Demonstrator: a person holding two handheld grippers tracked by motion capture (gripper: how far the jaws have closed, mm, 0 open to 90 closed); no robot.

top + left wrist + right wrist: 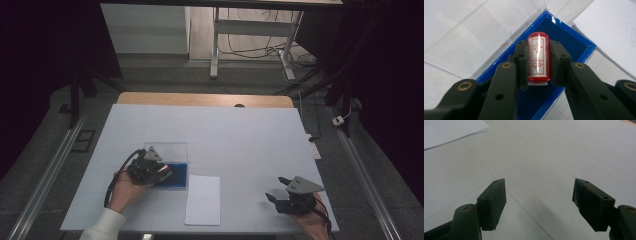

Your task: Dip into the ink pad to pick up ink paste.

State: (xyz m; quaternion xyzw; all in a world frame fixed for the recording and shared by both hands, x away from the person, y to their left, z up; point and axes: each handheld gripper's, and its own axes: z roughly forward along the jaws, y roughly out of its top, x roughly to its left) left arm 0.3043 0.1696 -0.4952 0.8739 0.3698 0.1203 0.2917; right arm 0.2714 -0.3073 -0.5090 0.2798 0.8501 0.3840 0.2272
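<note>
A red cylindrical stamp [538, 58] with a white label bearing red characters sits clamped between the left hand-held gripper [537, 62] jaws; it hangs over the blue ink-pad case [574, 42], whose clear lid [474, 47] lies open on the worktop [250, 135].

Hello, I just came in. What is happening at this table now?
A person works with two hand-held grippers. The left gripper is shut on a red and white stamp, held over an open blue case whose clear lid lies flat behind it. A white sheet of paper lies just right of the case. The right gripper is open and holds nothing, low above the white table at the right.
</note>
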